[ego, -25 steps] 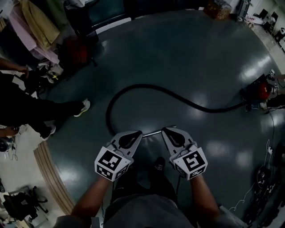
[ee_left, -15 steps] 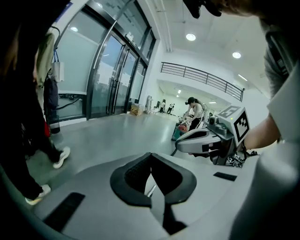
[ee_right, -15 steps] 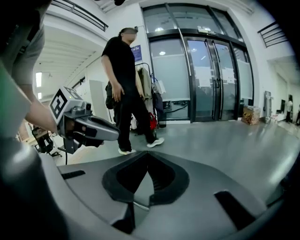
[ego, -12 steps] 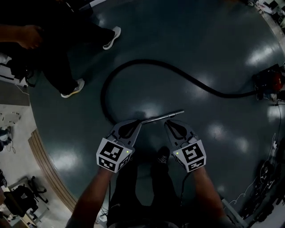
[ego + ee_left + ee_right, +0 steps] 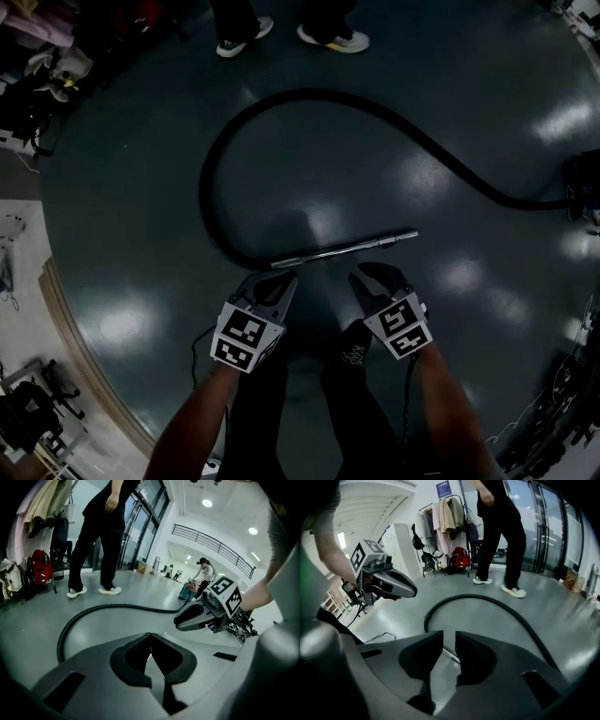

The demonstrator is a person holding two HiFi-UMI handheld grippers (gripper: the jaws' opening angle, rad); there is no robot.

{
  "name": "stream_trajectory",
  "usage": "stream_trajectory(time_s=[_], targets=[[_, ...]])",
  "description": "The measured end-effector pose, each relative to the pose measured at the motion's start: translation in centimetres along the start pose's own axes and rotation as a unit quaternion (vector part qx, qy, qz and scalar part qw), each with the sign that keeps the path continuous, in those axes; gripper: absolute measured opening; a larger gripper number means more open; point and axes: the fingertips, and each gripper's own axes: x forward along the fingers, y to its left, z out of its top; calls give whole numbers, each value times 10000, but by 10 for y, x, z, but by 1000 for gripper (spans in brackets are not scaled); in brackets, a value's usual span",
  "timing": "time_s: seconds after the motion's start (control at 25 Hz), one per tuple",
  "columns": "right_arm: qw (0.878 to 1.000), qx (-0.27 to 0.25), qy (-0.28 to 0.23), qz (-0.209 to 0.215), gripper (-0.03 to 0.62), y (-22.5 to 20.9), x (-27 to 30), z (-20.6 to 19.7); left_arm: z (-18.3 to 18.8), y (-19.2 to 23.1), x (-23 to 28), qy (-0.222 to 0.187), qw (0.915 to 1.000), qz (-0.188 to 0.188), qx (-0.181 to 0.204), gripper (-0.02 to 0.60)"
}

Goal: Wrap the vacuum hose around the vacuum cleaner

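From the head view, a black vacuum hose (image 5: 309, 94) lies on the glossy dark grey floor (image 5: 141, 187). It loops from the near left up to the far side, then sweeps right to the vacuum cleaner (image 5: 583, 187), a dark shape cut off at the right edge. A slim silver metal wand tube (image 5: 347, 248) lies joined to the hose's near end, pointing right. The left gripper (image 5: 277, 279) and the right gripper (image 5: 366, 277) are low over the floor, just on the near side of the tube, one at each side of its left half. A pair of light-soled shoes (image 5: 333, 37) stands at the far edge, beyond the loop.

In the left gripper view, that gripper's jaws are clenched tip to tip with nothing between them. Beyond them the hose curves across the floor. The right gripper hangs to the right, and a person in black trousers (image 5: 101, 536) stands far left beside a red backpack (image 5: 41, 566).

In the right gripper view, the jaws have just been opening and stand released with a narrow gap. Nothing sits between the pads; the metal tube shows through the gap on the floor beyond. The hose arcs away to the right, and a rack of hanging clothes (image 5: 445, 517) stands at the far wall.
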Motion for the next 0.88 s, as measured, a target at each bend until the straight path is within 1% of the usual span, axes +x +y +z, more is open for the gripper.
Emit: stream_trajectory(time_s=[0.08, 0.12, 0.16, 0.2, 0.24, 0.36, 0.44, 0.56, 0.76, 0.8, 0.88], targets=[[9999, 35, 142, 3, 61, -6, 35, -29, -36, 13, 26, 125, 9999, -12, -10, 8], [9998, 68, 200, -13, 91, -10, 51, -44, -53, 18, 39, 169, 9998, -38, -9, 8], [9996, 104, 256, -39, 110, -14, 67, -59, -69, 22, 53, 216, 9997, -77, 12, 8], [9994, 152, 307, -59, 115, -17, 82, -73, -84, 27, 67, 286, 9995, -126, 53, 8], [9991, 222, 349, -63, 138, -19, 96, -87, -100, 32, 79, 379, 9991, -176, 102, 8], [9981, 454, 415, -69, 143, -24, 130, -123, -142, 47, 116, 683, 9971, -279, 197, 8], [9973, 593, 424, -102, 143, -30, 148, -142, -163, 53, 139, 829, 9956, -355, 255, 8], [9956, 846, 357, -177, 143, -42, 168, -162, -182, 55, 171, 996, 9928, -554, 366, 9], [9922, 1191, 174, -338, 143, -58, 186, -186, -198, 53, 218, 1328, 9864, -805, 547, 11], [9913, 1252, 190, -362, 143, -58, 187, -188, -199, 51, 222, 1410, 9842, -880, 604, 23], [9896, 1380, 189, -353, 143, -56, 187, -185, -201, 50, 228, 1593, 9794, -1019, 712, 79]])
